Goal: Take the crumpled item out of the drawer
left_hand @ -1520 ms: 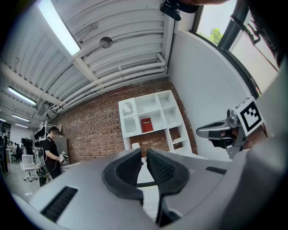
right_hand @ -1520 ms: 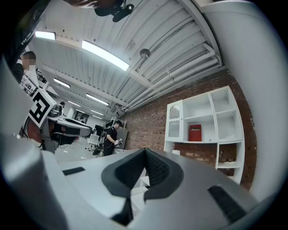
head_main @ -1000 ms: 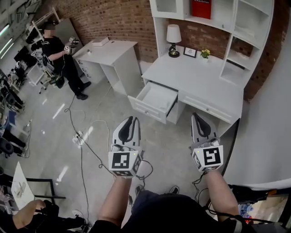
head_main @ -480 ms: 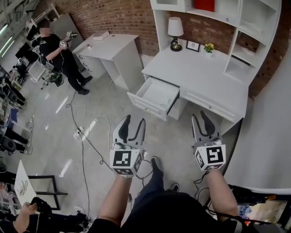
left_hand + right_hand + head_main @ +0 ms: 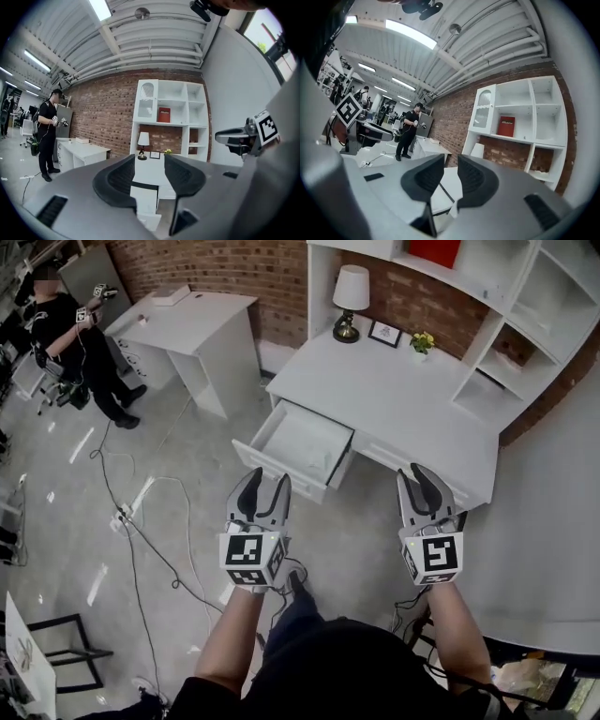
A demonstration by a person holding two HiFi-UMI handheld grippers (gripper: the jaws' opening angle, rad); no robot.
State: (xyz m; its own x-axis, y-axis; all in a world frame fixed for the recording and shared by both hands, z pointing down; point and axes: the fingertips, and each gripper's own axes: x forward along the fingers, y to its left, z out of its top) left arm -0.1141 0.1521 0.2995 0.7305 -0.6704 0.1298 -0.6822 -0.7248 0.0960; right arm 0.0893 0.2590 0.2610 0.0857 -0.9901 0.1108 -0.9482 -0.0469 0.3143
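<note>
Holdings, as seen from above and along each gripper:

1. My left gripper (image 5: 266, 486): jaws spread as wide as they go, with nothing between them. It is held out over the floor (image 5: 84, 493), short of the furniture. Its own view looks through the gap at the white desk and shelves ahead.

2. My right gripper (image 5: 413, 479): jaws closing, now with a narrower gap than the left, and empty. It is level with the left one and well apart from it, near the front edge of the surface (image 5: 412, 404).

3. Drawer (image 5: 302, 440): white, pulled well out from the left half of the desk, open to the top. It lies ahead of my left gripper and neither gripper touches it.

4. Crumpled item: the inside of the drawer reads as plain white from here. I cannot make the item out at this range, so I can place it no closer than that.

5. On the surface, along the back: a lamp (image 5: 350, 294) with a pale shade, a small picture frame (image 5: 385, 332) and a little yellow-flowered plant (image 5: 422, 341).

6. White shelves (image 5: 525, 306) rise above the desk against a brick wall (image 5: 234, 263), and a red book (image 5: 450, 251) stands in them.

7. To the left: a second white desk (image 5: 183, 315), a person in black (image 5: 56, 324) beside it, and cables (image 5: 141, 531) trailing over the floor.
</note>
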